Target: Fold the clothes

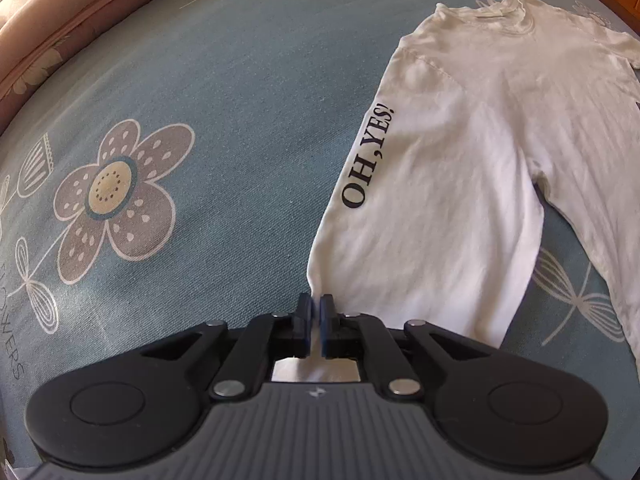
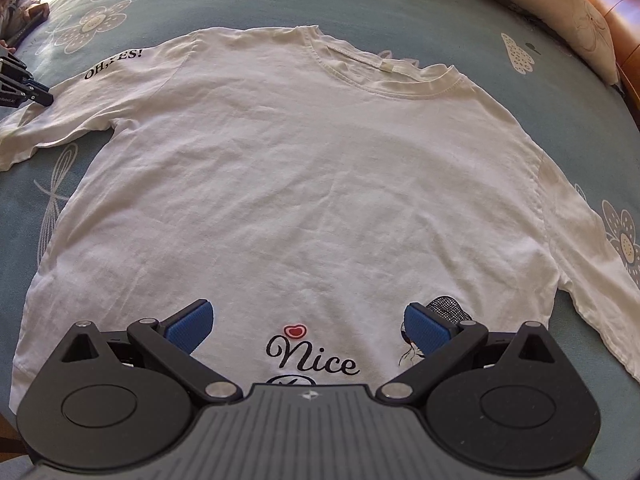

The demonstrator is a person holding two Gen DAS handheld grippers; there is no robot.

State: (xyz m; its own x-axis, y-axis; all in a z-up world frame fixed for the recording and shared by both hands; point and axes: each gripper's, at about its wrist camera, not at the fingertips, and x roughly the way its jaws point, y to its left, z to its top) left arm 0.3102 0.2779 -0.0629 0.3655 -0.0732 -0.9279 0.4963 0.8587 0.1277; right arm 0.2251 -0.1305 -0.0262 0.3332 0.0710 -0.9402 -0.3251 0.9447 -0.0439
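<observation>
1. Shirt first: a white long-sleeved T-shirt (image 2: 304, 184) lies spread flat on a blue floral bedsheet (image 1: 200, 60), collar away from me and hem towards my right gripper, with both sleeves angled outward and nothing folded over yet.

2. My left gripper (image 1: 316, 312) has its jaws together, clamped on the cuff end of the sleeve printed "OH, YES!" (image 1: 366, 156). White cloth shows pinched between the blue pads and runs on beneath the gripper body, so I read this as a real hold rather than a miss.

3. I hold the sleeve by its end because that gives me the whole length to swing across the body in one sweep. It is a thin pinch of fabric, though, so I judge that a quick tug could slide it out.

4. My right gripper (image 2: 310, 330) hangs over the lower front of the shirt with its jaws wide apart and nothing between them. It is just above the "Nice" lettering (image 2: 312, 358) and the small red heart (image 2: 295, 331).

5. I keep it there, I think, so that it can press or pin the body while the sleeve comes over, or take the hem afterwards.

6. The task looks to me barely started. My next move calls for lifting the sleeve only enough to clear the cloth, then laying it straight across the chest without dragging the shoulder seam out of line.
</observation>
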